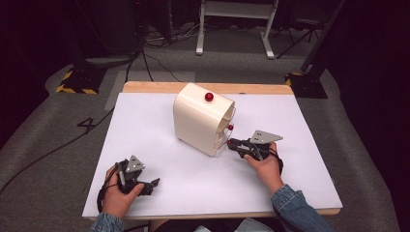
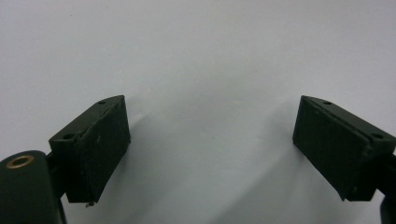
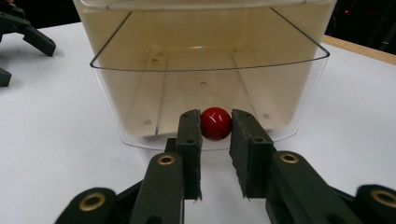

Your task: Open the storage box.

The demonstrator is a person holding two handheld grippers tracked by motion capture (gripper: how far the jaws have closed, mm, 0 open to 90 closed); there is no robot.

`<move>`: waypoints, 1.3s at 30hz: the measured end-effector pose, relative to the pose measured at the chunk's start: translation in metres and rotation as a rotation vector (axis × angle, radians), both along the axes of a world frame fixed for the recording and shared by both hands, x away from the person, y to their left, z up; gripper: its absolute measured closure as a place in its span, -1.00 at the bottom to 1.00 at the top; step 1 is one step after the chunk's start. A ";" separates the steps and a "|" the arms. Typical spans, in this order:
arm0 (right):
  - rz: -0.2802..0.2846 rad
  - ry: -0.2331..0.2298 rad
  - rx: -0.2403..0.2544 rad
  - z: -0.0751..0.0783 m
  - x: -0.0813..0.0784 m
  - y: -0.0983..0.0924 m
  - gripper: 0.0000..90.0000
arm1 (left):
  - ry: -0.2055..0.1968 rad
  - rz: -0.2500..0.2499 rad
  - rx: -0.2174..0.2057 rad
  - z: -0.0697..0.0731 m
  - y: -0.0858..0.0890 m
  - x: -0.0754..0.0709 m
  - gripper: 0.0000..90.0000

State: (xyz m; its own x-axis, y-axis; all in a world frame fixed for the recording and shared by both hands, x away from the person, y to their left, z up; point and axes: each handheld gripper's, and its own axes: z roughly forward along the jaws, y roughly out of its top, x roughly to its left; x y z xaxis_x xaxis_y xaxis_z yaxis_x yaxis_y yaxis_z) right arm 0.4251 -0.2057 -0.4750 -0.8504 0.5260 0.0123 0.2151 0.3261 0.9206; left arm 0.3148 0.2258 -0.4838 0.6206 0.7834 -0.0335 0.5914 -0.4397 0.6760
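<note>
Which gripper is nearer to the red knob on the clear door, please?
The right gripper: its fingers flank the red knob on the clear door. The left gripper rests open on the white table, well away.

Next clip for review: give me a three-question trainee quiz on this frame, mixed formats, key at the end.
1. True or false: the left gripper holds a red knob.
2. The right gripper has its jaws around: A) a cable, B) the red knob on the clear door, C) the table edge.
3. Fill in: a second red knob sits on the ____ of the cream box.

Key: 1 false, its jaws stand apart over the white table; 2 B; 3 top.
</note>
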 end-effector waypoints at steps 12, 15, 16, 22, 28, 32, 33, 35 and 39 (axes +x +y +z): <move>-0.012 0.001 -0.001 0.007 -0.016 -0.026 0.65 | -0.001 0.001 -0.002 0.000 0.000 0.000 -0.75; -0.016 0.000 0.002 0.008 -0.020 -0.032 0.65 | -0.001 0.001 -0.002 0.000 0.000 0.000 -0.75; -0.018 -0.001 0.001 0.009 -0.021 -0.034 0.65 | -0.001 0.002 -0.002 0.000 0.000 0.000 -0.75; -0.016 0.002 -0.002 0.010 -0.027 -0.042 0.65 | 0.000 0.001 -0.001 0.000 0.000 0.000 -0.75; -0.021 0.022 -0.009 0.006 -0.029 -0.047 0.65 | 0.000 0.001 -0.001 0.000 0.000 0.000 -0.75; -0.016 0.033 -0.005 0.003 -0.027 -0.047 0.65 | 0.000 0.001 -0.002 0.000 0.000 0.000 -0.75; -0.015 0.033 -0.005 0.003 -0.027 -0.047 0.64 | 0.000 0.001 -0.002 0.000 0.000 0.000 -0.75; -0.018 0.035 0.003 0.003 -0.026 -0.048 0.58 | 0.000 0.001 -0.002 0.000 0.000 0.000 -0.75; -0.023 0.042 0.008 0.003 -0.026 -0.049 0.52 | 0.000 0.001 -0.001 0.000 0.000 0.000 -0.75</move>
State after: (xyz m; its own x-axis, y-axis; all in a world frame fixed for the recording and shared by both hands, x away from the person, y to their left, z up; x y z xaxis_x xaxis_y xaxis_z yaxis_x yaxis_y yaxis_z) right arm 0.3992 -0.2551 -0.4716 -0.8364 0.5456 0.0517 0.2608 0.3134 0.9131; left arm 0.3149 0.2257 -0.4839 0.6198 0.7840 -0.0345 0.5918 -0.4380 0.6767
